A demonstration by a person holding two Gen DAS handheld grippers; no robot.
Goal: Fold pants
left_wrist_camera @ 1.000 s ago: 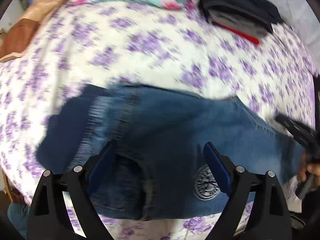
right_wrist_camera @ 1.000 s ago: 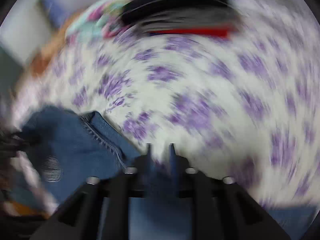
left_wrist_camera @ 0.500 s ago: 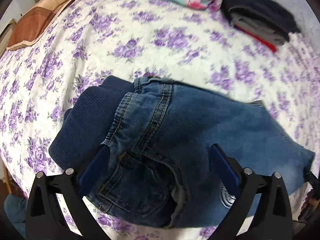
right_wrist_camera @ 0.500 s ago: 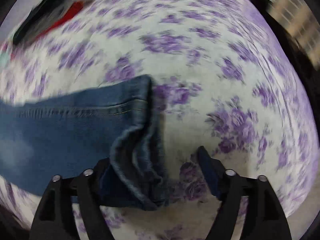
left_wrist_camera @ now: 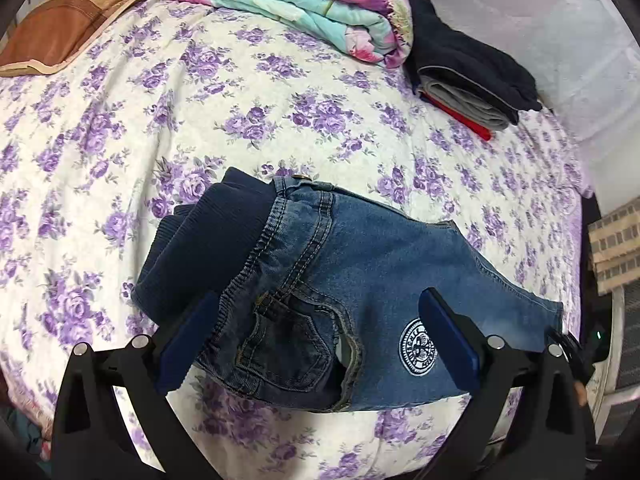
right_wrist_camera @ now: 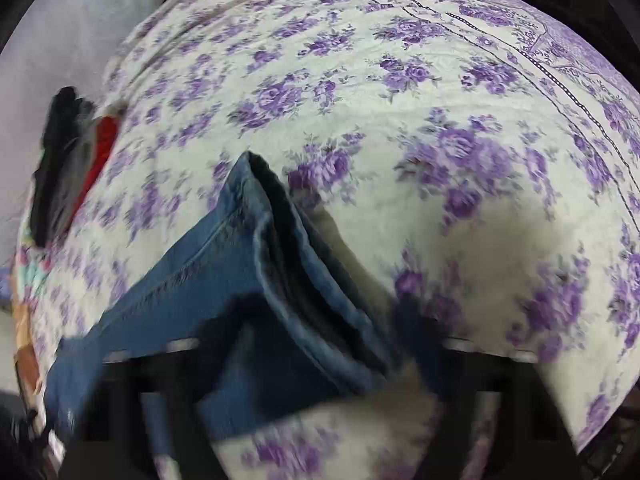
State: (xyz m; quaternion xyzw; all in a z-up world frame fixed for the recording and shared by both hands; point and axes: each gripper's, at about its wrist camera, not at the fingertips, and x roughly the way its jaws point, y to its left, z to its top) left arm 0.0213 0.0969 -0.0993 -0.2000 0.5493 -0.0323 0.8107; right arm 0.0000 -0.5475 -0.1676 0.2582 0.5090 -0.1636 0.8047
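Jeans (left_wrist_camera: 360, 280) are lying on the bed (left_wrist_camera: 200, 100), over its purple-flowered cover, near the front edge and well apart from the folded blanket (left_wrist_camera: 312, 4) and the stack of dark clothes (left_wrist_camera: 472, 76) at the far side. The left gripper (left_wrist_camera: 320, 336) is hovering over the pocket and the round white badge (left_wrist_camera: 418, 342), its fingers (left_wrist_camera: 188, 340) standing wide and pressing on nothing. The right gripper (right_wrist_camera: 320, 340) is sitting at the leg ends, and its fingers have just been closing with the bunched hems between them; that picture is too blurred to tell whether they are gripping the cloth yet. The risk I am seeing lies there: the hems are standing up in a loose ridge of several layers, so the closing fingers may be catching only the top layer, and a lift would then be dragging one leg over while the other stays behind, leaving a crooked fold. With the left side holding nothing, a pull could also be sliding the whole garment across the cover. The left view is giving the waistband, pocket and badge, and the right gripper only as a dark sliver at the right edge. The right view alone is giving the stacked hem layers and the shadowed hollow beside them.
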